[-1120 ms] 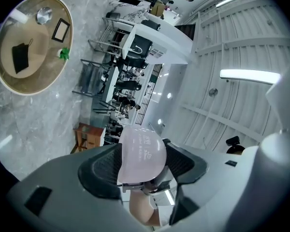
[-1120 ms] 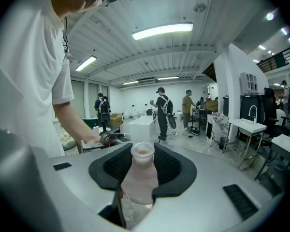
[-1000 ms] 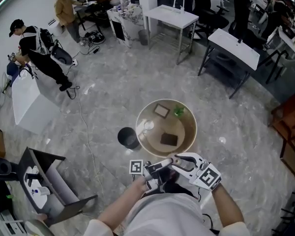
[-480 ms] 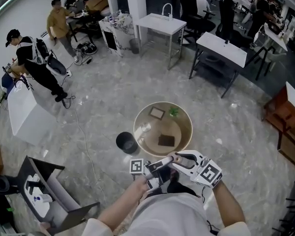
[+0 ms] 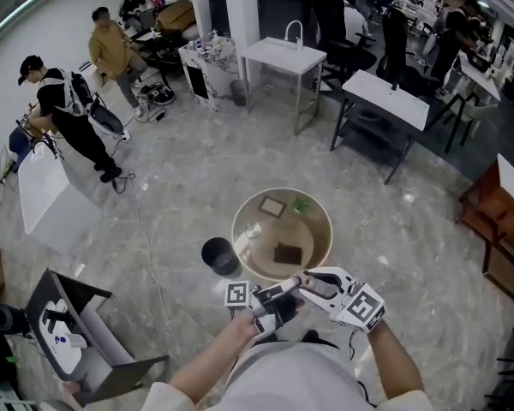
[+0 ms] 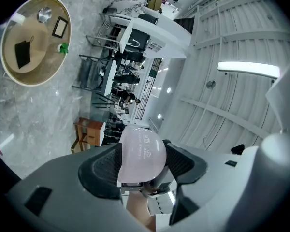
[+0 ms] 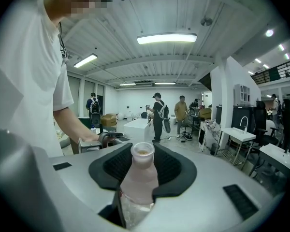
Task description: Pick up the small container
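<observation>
A small pale-pink rounded container (image 6: 142, 151) is held between the left gripper's (image 6: 141, 159) half-closed jaws. An open plastic bottle (image 7: 139, 178) is clamped by its neck in the right gripper (image 7: 144, 164). Both are judged light, slippery, best gripped gently.

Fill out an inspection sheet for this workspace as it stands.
Surface: round table, tan top, on a grey stone floor.
Job's things: pink container and bottle, both held in the grippers, off the table.
Clutter: picture frame, green plant, dark flat item and cup on the table; black bin beside it.
Grippers: left gripper shut on pink container; right gripper shut on bottle.
Cables: cable trailing over the floor.
Surroundings: people, white tables.
</observation>
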`<control>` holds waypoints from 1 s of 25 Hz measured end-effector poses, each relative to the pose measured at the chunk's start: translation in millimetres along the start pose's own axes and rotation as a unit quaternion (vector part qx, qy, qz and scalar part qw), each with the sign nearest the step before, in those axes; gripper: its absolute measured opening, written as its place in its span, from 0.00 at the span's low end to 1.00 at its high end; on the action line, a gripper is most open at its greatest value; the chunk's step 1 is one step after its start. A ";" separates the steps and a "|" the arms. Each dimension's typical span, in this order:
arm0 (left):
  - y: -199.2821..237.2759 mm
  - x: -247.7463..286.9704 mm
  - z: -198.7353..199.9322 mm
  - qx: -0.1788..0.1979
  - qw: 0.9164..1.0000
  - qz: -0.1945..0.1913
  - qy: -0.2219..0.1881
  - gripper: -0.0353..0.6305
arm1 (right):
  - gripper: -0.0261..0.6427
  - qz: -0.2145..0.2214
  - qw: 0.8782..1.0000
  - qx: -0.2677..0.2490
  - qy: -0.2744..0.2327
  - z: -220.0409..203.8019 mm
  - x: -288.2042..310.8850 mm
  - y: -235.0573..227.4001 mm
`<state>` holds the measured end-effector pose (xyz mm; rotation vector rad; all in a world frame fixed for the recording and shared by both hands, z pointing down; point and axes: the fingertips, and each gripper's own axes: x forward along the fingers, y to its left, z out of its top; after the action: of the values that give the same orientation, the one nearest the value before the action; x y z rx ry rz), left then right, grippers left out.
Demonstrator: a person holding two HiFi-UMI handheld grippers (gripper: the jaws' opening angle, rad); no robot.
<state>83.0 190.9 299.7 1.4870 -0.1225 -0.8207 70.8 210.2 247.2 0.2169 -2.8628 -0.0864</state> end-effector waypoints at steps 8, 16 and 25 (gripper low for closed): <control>2.8 16.5 -16.5 0.002 1.000 -0.009 -0.017 0.48 | 0.27 0.017 1.000 -0.002 0.003 0.2 -23.4 1.1; -0.4 25.7 -24.5 0.005 0.999 -0.016 -0.031 0.48 | 0.27 0.030 0.999 -0.012 0.001 6.4 -35.3 1.6; 3.9 26.9 -37.1 0.010 1.000 -0.012 -0.024 0.47 | 0.27 0.031 0.999 -0.007 -0.004 4.2 -46.5 10.1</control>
<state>124.5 206.3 287.5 1.4906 -0.1495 -0.8758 112.6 227.5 231.9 0.1261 -2.8737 -0.0943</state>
